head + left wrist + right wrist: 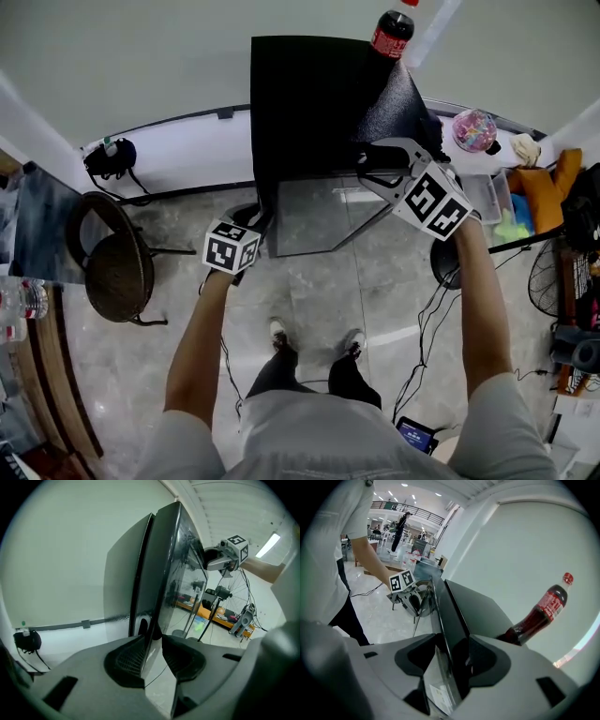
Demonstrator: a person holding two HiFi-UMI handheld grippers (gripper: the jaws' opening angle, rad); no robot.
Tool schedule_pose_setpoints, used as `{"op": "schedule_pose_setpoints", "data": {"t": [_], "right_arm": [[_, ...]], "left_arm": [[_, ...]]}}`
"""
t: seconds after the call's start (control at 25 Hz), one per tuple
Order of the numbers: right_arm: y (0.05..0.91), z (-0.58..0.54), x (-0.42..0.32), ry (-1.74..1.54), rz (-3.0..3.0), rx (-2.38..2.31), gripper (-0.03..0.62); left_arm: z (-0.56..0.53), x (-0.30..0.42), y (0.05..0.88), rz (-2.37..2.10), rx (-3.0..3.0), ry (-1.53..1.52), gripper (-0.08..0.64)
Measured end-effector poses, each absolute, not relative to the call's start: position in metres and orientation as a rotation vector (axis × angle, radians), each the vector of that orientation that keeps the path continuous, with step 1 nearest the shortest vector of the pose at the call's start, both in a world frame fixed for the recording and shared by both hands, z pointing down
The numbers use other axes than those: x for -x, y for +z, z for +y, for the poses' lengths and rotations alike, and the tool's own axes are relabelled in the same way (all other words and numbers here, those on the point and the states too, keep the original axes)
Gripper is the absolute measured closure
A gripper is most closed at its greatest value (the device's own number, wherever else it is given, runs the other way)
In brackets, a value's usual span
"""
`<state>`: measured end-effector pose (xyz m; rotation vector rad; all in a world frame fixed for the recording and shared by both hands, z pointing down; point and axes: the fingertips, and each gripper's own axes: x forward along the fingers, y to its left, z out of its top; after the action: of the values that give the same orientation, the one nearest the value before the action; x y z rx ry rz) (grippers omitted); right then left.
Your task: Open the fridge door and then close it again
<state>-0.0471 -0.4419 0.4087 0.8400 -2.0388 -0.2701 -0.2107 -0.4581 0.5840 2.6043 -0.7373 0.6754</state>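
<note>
In front of you: the black fridge [300,103] stands against the white wall [141,56] with a cola bottle [391,36] on its top. Its glass fridge door [314,220] faces you.
Hidden inside: the glass gives back only reflections of the floor [309,300] and the room, so you see nothing of the shelves.
Door seam: a dark strip runs between door and cabinet in the left gripper view. You cannot tell whether the door is sealed or a crack open.
Cut off: the bottle's cap runs off the top edge of the head view.
Covered: in the head view each marker cube [230,249] hides most of the jaws beneath it, so only the gripper views show them plainly.
Label: a pale label [440,696] sits low on the glass, too blurred to read.
Left arm: your left forearm [202,347] reaches ahead to the door's left edge, low down.
Left gripper [153,639]: the jaws are narrow, pads closed on the door's thin edge, which runs up between them.
Right arm: your right forearm [483,300] stretches further out, to the door's upper right corner.
Right gripper [452,641]: the jaws are set wider, clamped across the door's thick black frame, with the bottle beyond on the right.
Stance: your shoes [279,333] are planted near the fridge, and a round chair [117,267] stands well apart at your left.
</note>
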Motion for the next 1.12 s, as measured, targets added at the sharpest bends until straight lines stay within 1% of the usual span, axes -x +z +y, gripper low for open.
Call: {"op": "schedule_pose_setpoints", "data": {"t": [1.12], "right_arm": [[0.4075,-0.4384,0.0500,-0.401,-2.040,-0.772,0.380]], "left_arm": [[-0.4586,0.2125,0.5846,-0.980,-2.519,0.623,0.448]]}}
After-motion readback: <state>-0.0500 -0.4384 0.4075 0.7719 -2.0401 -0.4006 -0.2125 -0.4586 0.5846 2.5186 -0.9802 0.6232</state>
